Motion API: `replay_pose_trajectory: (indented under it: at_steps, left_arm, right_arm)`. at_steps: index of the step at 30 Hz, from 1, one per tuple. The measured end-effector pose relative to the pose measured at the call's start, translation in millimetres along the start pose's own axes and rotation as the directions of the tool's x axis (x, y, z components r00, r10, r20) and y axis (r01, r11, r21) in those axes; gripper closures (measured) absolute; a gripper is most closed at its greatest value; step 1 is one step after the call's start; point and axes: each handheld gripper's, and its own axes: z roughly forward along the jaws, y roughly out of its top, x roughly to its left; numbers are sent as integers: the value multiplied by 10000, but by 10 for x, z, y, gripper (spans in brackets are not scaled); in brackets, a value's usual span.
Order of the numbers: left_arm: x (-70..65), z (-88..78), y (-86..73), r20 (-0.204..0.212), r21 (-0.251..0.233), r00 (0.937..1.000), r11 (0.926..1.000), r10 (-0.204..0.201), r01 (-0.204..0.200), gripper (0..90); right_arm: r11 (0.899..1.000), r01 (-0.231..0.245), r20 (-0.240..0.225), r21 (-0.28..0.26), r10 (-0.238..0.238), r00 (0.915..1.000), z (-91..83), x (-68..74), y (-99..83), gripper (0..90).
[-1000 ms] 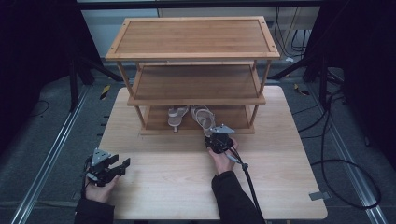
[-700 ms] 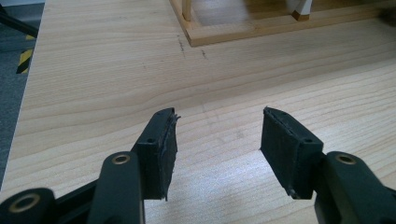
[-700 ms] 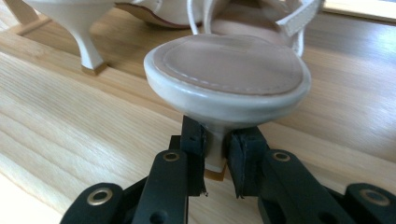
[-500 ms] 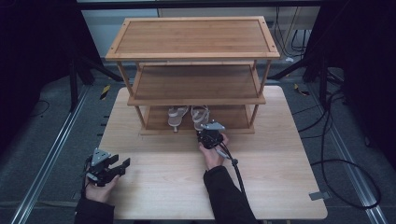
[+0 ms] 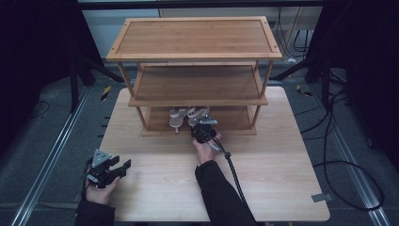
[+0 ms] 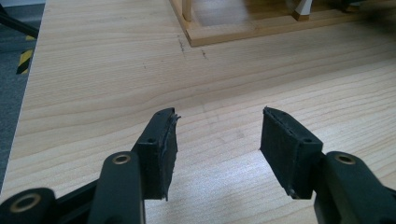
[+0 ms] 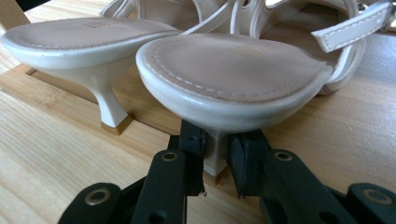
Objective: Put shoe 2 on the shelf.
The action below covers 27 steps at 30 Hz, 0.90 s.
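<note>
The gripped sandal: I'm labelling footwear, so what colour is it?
Cream-white sandal with a tan insole, best in the right gripper view.

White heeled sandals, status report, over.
Right gripper shut on right white heeled sandal's heel. Left gripper open, idle. Left sandal beside it, close.

Light wood-grain square surface (image 5: 282, 188): bears one three-tier bamboo shelf rack (image 5: 195, 35) at its far middle, set on slim posts. Top and middle tiers bare. Bottom tier (image 5: 235, 120): a pair of cream-white strappy low-heeled sandals (image 5: 181, 117), side by side at left of centre, heels toward the near edge, touching or nearly so. Faint dark scuff marks (image 6: 180, 44) on the surface just before the rack's front left corner.
</note>
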Motion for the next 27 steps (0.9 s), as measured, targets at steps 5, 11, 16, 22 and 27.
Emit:
replay_pose_trajectory:
  at_steps: [5,11,16,22,27]
  left_arm:
    - [2,4,-1,11,13,10000,10000,36,-36,447]
    - [5,5,-3,52,11,10000,10000,-8,8,447]
    - [-3,-2,-3,21,-8,10000,10000,8,-8,444]
    - [-6,14,-4,0,81,10000,10000,45,-45,432]
    - [2,30,-12,12,211,10000,9998,29,-29,403]
  right_arm:
    - [9996,7,-32,299,-6,10000,23,37,19,758]
    - [9987,406,121,303,-410,9991,-30,22,5,568]
    - [9981,560,-174,253,-556,9983,-322,9,-46,408]
    - [9977,578,-236,348,-570,9981,-782,-222,-142,318]
    - [9963,683,-71,517,-681,9977,-1171,-528,-255,280]
